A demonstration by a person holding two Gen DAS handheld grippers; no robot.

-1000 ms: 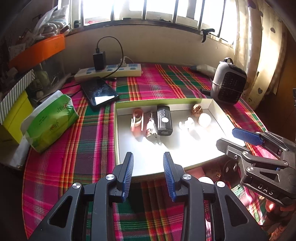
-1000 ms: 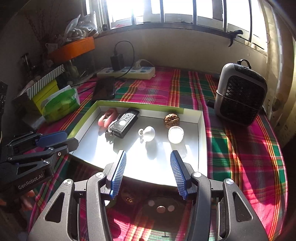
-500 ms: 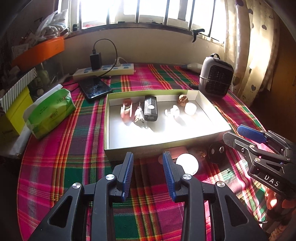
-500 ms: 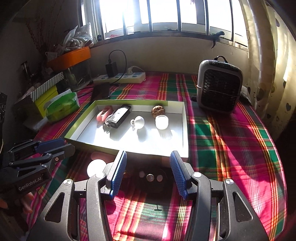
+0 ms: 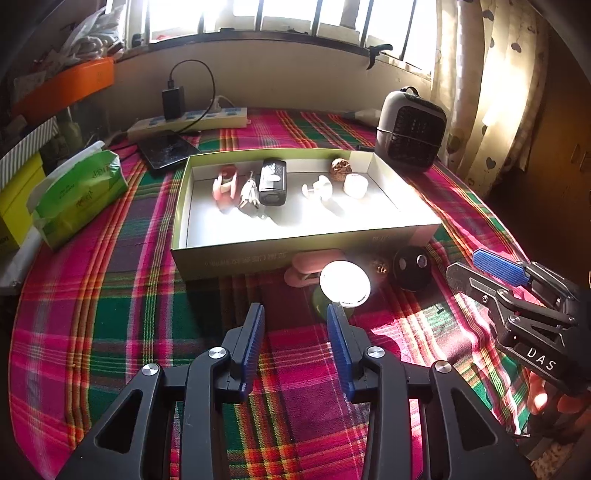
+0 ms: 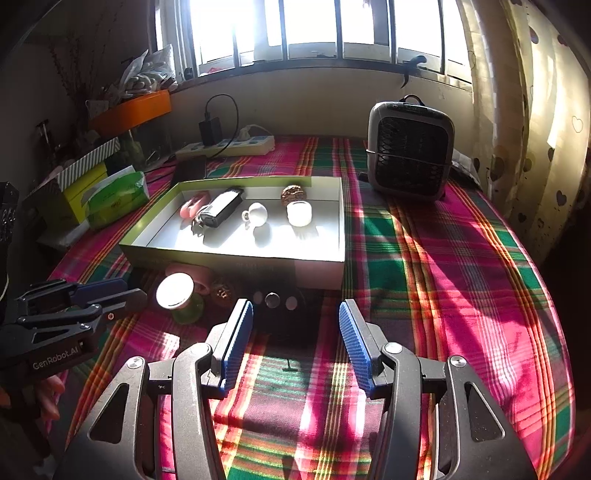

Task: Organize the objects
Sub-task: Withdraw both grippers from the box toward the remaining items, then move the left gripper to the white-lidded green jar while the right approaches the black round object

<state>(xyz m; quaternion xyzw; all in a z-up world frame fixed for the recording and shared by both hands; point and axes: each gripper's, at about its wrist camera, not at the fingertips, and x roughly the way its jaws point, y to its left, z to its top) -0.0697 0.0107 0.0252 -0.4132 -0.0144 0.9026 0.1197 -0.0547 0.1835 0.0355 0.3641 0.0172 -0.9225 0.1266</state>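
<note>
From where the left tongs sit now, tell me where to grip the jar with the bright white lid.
Grip the jar with the bright white lid across its round lid, probably coming straight in from the near side. The left tongs, jaws opening and empty, already line up with it. The pink clip lies close behind, the green box beyond.

Harsh window [image 6: 314, 29] backlight, glare, fisheye warping
</note>
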